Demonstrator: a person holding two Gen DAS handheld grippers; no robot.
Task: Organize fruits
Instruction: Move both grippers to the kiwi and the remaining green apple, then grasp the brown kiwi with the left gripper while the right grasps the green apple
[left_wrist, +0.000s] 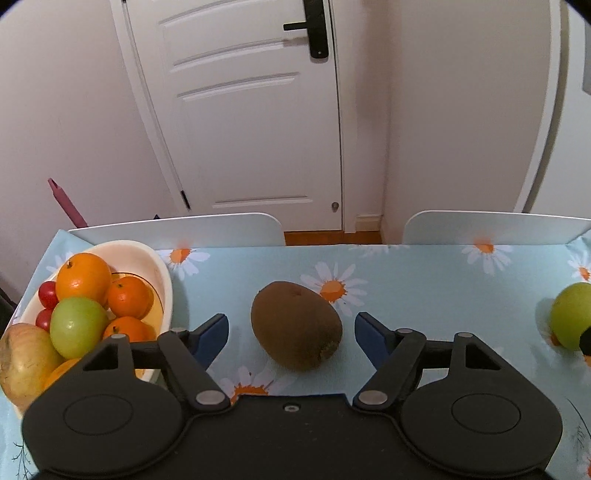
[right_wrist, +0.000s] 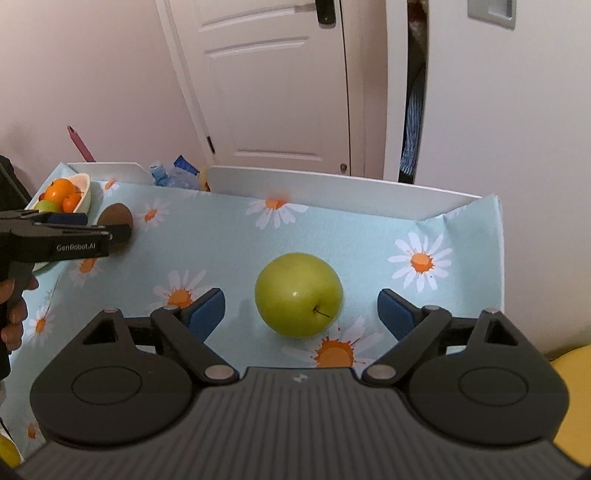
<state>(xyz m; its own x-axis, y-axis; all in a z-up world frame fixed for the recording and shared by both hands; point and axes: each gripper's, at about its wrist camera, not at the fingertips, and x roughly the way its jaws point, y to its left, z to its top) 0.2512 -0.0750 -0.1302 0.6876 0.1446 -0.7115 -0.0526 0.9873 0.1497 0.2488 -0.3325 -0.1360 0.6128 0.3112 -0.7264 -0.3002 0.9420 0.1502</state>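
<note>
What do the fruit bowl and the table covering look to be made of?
Fruit bowl: smooth, glossy cream body with a yellow inner band, probably glazed ceramic, possibly melamine. Table covering: thin printed sheet, plastic or paper, with a soft sheen; it creases and folds up at the table's right edge.

A brown fuzzy kiwi (left_wrist: 296, 325) lies on its side on the daisy-print tablecloth (left_wrist: 424, 288), just right of a cream bowl (left_wrist: 162, 280); the bowl holds oranges (left_wrist: 83, 276), a green apple (left_wrist: 78, 326), red cherry tomatoes (left_wrist: 48, 294) and a yellowish apple (left_wrist: 24, 363); another green apple (right_wrist: 298, 294) rests well right, stem facing the camera.
</note>
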